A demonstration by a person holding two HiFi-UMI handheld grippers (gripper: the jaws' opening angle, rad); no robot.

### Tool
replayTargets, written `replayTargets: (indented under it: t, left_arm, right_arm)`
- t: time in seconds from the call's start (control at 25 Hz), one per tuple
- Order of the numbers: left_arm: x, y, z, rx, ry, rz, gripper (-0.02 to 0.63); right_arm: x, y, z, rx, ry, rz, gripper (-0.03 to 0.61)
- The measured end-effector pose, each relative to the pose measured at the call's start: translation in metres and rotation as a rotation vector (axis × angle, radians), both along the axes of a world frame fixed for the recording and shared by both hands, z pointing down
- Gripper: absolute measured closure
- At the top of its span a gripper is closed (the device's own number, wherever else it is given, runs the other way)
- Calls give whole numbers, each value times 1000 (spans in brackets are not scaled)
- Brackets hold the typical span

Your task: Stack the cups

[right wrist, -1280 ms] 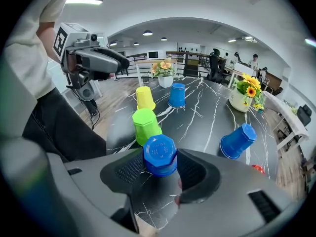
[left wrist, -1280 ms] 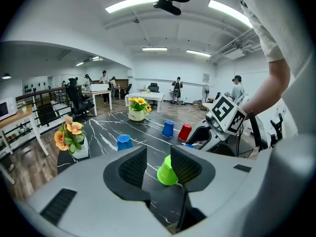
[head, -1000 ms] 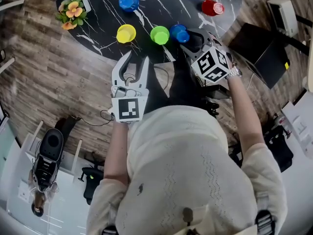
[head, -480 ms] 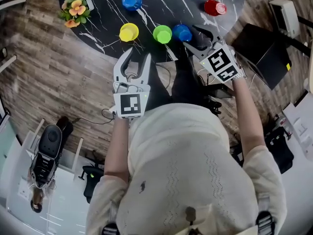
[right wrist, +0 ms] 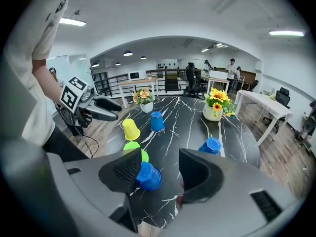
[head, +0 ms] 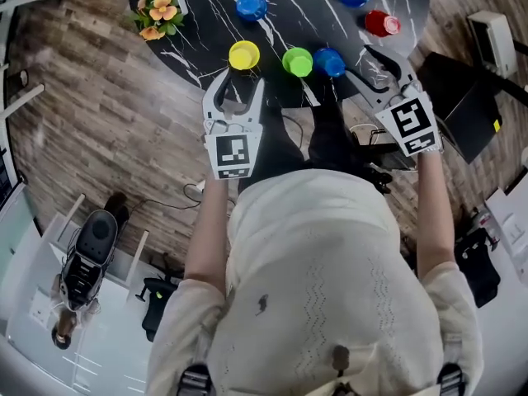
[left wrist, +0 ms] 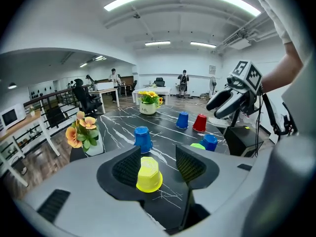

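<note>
Nothing is stacked: six cups [head: 297, 61] stand singly on the table [head: 289, 19], while the left gripper [head: 240, 81], jaws just opening, and the right gripper [head: 360, 61], jaws just narrowing slightly, are spread and empty.

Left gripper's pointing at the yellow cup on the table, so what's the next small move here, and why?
Probably ease the left gripper forward and down until its jaws straddle the yellow cup. The jaws have just been opening and stand wide with nothing gripped. The cup stands upside down, centred in the gap in the left gripper view, but the head view shows it just beyond the tips, untouched.
</note>
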State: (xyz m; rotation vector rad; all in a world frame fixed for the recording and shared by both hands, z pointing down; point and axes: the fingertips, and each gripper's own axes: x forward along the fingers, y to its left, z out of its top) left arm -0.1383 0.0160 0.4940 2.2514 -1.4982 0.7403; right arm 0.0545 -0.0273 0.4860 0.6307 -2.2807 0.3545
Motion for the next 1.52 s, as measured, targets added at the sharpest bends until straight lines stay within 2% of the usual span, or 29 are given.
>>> replayTargets:
  t: [0.52,0.76,1.04,1.12,1.52]
  left_arm:
    - [-25,-7,48,-86,-54,-1,356]
    - [-20,-12,53,-96,-53,26,353]
    - [-18,-17,57,-89,-75,12,353]
    - [-19,-18,57,-81,-84,2,390]
    - [-12,-11,49,-78,-61,23,394]
  right_arm:
    - [-4,-6,-41,28,-46,106,344]
    - [-1,-7,-42,35,-41,119,345]
    - [5,-9,-45,36,-45,152,351]
    - [7,-9,-45,37,-44,159,353]
    - [12,-8,-46,47,-40,170,356]
